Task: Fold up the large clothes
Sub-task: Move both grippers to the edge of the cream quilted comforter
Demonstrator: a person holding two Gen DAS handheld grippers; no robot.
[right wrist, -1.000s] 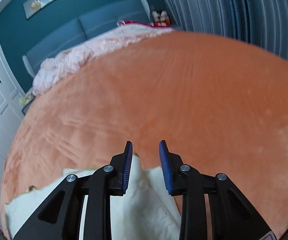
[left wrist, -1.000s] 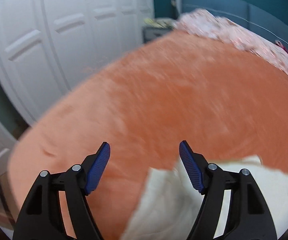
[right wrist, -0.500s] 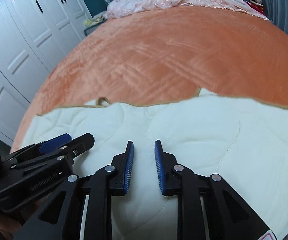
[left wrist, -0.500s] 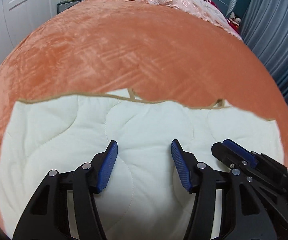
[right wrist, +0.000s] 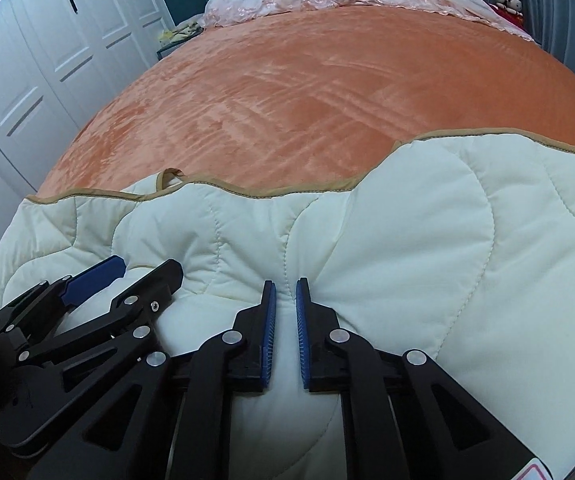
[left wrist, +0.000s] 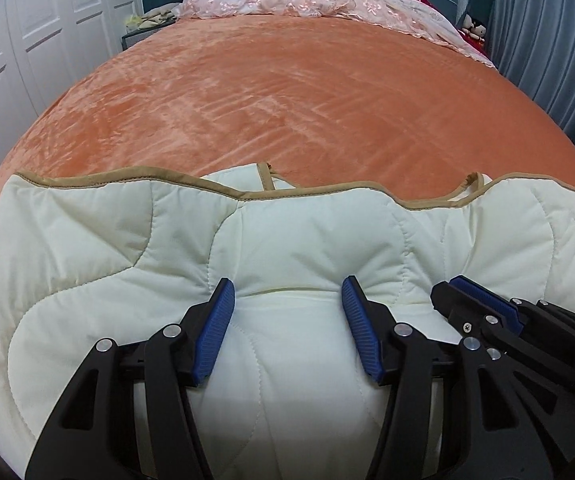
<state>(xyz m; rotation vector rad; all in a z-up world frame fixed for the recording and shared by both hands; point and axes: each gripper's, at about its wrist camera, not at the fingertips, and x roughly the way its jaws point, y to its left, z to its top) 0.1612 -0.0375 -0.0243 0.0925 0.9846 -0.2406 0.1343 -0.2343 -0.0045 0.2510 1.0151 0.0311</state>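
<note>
A cream quilted garment point(left wrist: 87, 240) with tan trim lies across the near part of an orange bedspread point(left wrist: 287, 92). My left gripper point(left wrist: 287, 284) points down into it, and its blue pads squeeze a thick bulge of the padding that puckers at both tips. Just to its right, my right gripper point(right wrist: 286, 283) has its jaws closing on a thin ridge of the same garment point(right wrist: 427, 220), pads nearly together. Each gripper also shows in the other's view: the right gripper point(left wrist: 447, 286) and the left gripper point(right wrist: 149, 265).
Crumpled pink bedding point(left wrist: 307, 0) is heaped at the blue headboard. White wardrobe doors point(left wrist: 27, 40) run along the left side, and a grey-blue curtain point(left wrist: 547, 40) hangs on the right. A small bedside stand point(left wrist: 135, 36) sits at the far left corner.
Both grippers swung from the bare bedspread onto the cream garment and sank into it. The left jaws narrowed around a bulge; the right jaws drew almost together on a pinch of fabric.
</note>
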